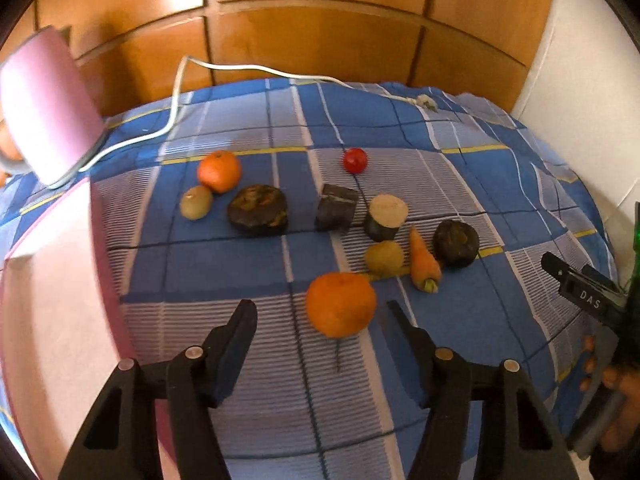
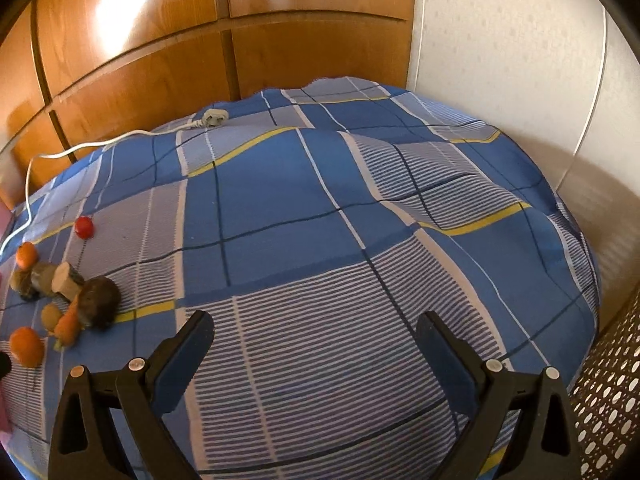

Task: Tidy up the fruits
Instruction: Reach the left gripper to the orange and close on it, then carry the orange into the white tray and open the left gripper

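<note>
A bed with a blue checked sheet (image 1: 400, 128) carries the produce. My left gripper (image 1: 320, 312) is open, and the nearest orange (image 1: 340, 304) lies between its fingertips, close to the right finger and clear of the left one. Further back lie a second orange (image 1: 219, 171), a kiwi (image 1: 196, 202), a red tomato (image 1: 355, 160), a carrot (image 1: 425, 264), a yellow-green fruit (image 1: 385, 258) and several dark lumps and cut pieces. My right gripper (image 2: 316, 320) is open over bare sheet, with the produce cluster, the near orange (image 2: 26, 346) among it, far to its left.
A pink box (image 1: 52, 300) stands at the left edge, with another pink box (image 1: 48, 108) tilted behind it. A white cable (image 1: 176, 96) runs across the far sheet to a plug (image 2: 216, 117). Wooden panels back the bed. A perforated basket (image 2: 608, 400) stands lower right.
</note>
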### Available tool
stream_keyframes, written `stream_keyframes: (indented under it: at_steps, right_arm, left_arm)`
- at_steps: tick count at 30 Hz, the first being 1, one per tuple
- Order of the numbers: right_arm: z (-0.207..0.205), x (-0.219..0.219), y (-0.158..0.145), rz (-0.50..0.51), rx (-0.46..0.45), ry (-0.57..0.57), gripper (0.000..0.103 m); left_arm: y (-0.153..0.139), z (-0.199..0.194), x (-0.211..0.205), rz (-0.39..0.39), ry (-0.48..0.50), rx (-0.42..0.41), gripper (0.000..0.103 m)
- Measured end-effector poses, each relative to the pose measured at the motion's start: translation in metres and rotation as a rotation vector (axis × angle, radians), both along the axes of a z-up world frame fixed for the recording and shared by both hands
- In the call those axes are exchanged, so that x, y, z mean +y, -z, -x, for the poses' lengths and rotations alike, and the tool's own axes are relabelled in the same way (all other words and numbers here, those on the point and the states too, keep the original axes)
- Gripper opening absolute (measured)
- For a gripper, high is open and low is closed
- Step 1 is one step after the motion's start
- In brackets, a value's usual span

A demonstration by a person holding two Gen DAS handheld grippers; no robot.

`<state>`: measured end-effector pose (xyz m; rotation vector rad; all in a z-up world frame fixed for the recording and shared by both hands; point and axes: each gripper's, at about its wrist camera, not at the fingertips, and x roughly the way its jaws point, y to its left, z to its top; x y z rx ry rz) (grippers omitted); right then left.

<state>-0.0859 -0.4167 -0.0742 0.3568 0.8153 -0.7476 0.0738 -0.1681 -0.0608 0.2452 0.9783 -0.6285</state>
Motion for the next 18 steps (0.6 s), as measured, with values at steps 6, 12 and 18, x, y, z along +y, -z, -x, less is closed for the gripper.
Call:
stream_keyframes:
  at_steps: [6, 12, 18]
  right_arm:
    - [-0.001, -0.003, 0.011, 0.003, 0.029, 0.006, 0.102]
    - [0.004, -0.01, 0.021, -0.032, 0.015, 0.028, 0.102]
    - [0.005, -0.007, 0.023, -0.02, -0.005, 0.045, 0.103]
  left_arm:
    - [0.014, -0.009, -0.012, 0.007, 0.031, 0.042, 0.041]
    - [0.008, -0.01, 0.005, 0.092, -0.008, 0.035, 0.039]
    - [-0.023, -0.023, 0.063, 0.19, -0.175, 0.0, 0.04]
